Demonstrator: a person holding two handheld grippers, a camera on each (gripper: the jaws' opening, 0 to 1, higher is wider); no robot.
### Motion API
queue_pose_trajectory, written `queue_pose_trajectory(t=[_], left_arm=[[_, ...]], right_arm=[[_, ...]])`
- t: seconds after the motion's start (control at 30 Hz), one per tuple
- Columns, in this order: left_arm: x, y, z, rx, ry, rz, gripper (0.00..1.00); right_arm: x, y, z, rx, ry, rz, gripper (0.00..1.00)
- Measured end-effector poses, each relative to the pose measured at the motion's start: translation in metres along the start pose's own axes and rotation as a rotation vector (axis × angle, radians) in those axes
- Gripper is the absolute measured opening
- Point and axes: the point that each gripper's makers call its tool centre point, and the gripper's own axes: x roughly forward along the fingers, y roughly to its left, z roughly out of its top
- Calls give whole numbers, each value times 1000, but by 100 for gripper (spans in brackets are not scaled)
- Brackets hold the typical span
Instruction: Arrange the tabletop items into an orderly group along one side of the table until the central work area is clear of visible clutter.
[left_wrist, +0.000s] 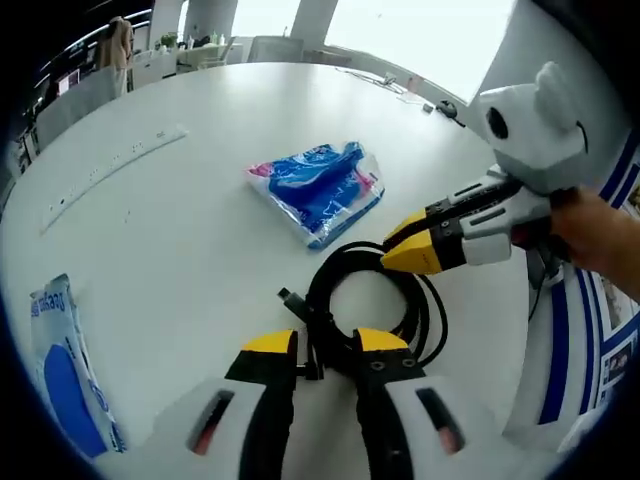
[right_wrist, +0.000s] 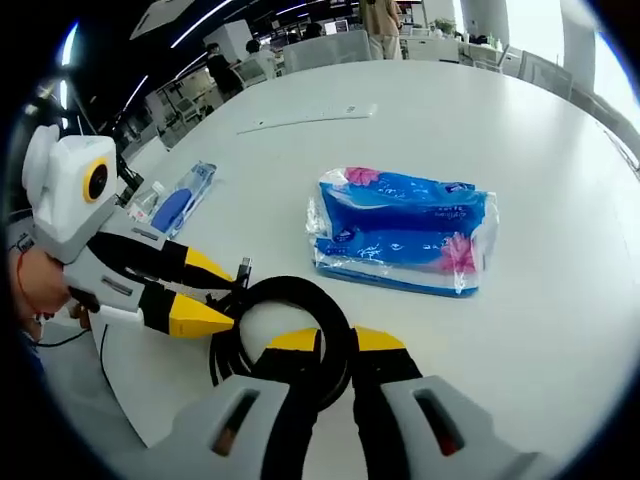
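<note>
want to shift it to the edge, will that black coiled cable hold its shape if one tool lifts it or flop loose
The black cable is probably floppy: its loops already lie uneven, and one plug end sticks out. Lifted at one point, the coil would likely sag and spread. It looks light, so dragging it across the smooth white table should be easy.

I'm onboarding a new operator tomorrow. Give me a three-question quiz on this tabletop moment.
1. True or false: both tongs, left and right, grip the coiled black cable.
2. The blue tissue pack is: A) inside the coil B) apart from it C) under it.
3. What colour is the table?

Key: 1 true; 2 B; 3 white.
</note>
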Motion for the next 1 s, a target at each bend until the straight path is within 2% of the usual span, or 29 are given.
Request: queue_pose_trajectory(t=[0.53,1.0], left_arm=[[-13,8,7,13,-32,23,28],[-34,16,17,13,-81,60,37]], right_arm=[[-9,6,18,-32,-50,-8,20],[-15,13,35,-74,-86,-1,26]])
